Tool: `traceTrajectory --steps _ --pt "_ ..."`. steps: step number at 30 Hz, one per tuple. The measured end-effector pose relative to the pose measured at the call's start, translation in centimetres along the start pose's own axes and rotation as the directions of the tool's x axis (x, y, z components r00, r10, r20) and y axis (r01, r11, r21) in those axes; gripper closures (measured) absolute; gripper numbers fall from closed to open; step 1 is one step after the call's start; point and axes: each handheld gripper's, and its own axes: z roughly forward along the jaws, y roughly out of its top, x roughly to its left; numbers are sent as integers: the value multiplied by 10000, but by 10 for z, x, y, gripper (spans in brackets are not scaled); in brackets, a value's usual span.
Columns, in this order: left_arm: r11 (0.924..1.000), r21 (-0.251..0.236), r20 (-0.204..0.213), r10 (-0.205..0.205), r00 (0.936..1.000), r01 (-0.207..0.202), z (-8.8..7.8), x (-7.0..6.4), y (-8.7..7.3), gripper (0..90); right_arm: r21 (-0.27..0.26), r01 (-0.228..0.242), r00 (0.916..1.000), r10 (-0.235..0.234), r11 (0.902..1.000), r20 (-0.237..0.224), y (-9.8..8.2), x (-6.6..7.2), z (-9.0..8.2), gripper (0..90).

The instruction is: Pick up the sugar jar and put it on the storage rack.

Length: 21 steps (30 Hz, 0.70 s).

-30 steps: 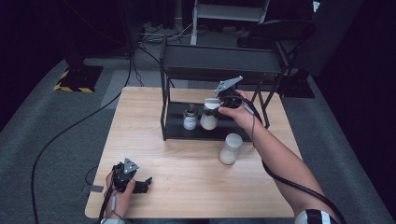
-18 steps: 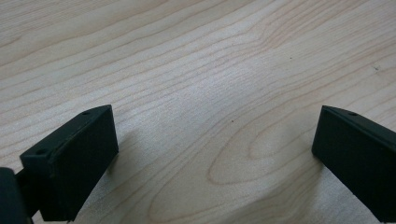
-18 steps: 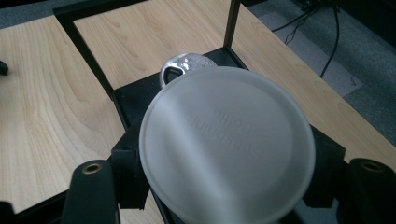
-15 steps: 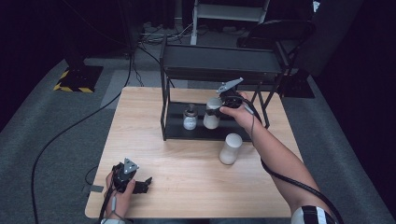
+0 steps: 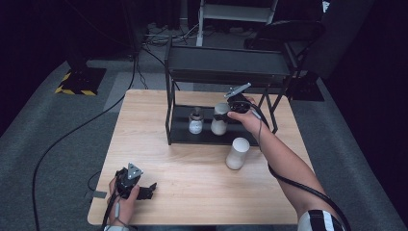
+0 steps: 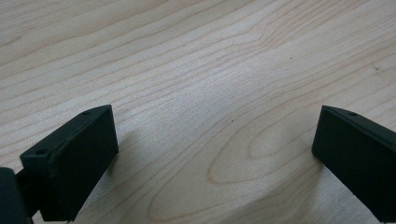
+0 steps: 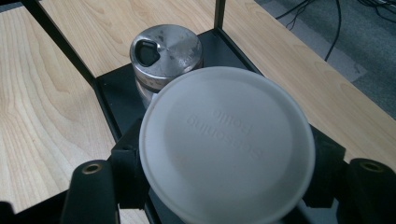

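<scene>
A black two-tier rack (image 5: 226, 67) stands at the back of the wooden table (image 5: 192, 173). On its lower shelf (image 5: 183, 132) is a small glass shaker (image 5: 195, 121) with a metal lid (image 7: 166, 53). Right beside it, my right gripper (image 5: 225, 108) is shut on a white-lidded jar (image 5: 219, 120), whose base is at the shelf. The jar's white lid (image 7: 226, 144) sits between the right gripper (image 7: 224, 172) jaws. My left gripper (image 5: 146, 191) rests near the table's front left. The left gripper (image 6: 215, 154) stands open over bare wood.
A white cylindrical container (image 5: 237, 153) stands on the table just in front of the rack, under my right forearm. The rack's upright posts frame the shelf. Cables run over the grey floor (image 5: 72, 125) at the left and behind the table.
My right hand has sunk a little with the jar, which shifted slightly right on the lower shelf. The left gripper has stayed where it was.
</scene>
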Motion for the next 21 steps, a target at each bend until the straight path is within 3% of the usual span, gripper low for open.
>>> traceTrajectory --steps 21 --pt "10000 10 -17 -17 10000 17 0 0 0 3 -10 -153 9997 152 9999 -209 -9 -3 14 338"
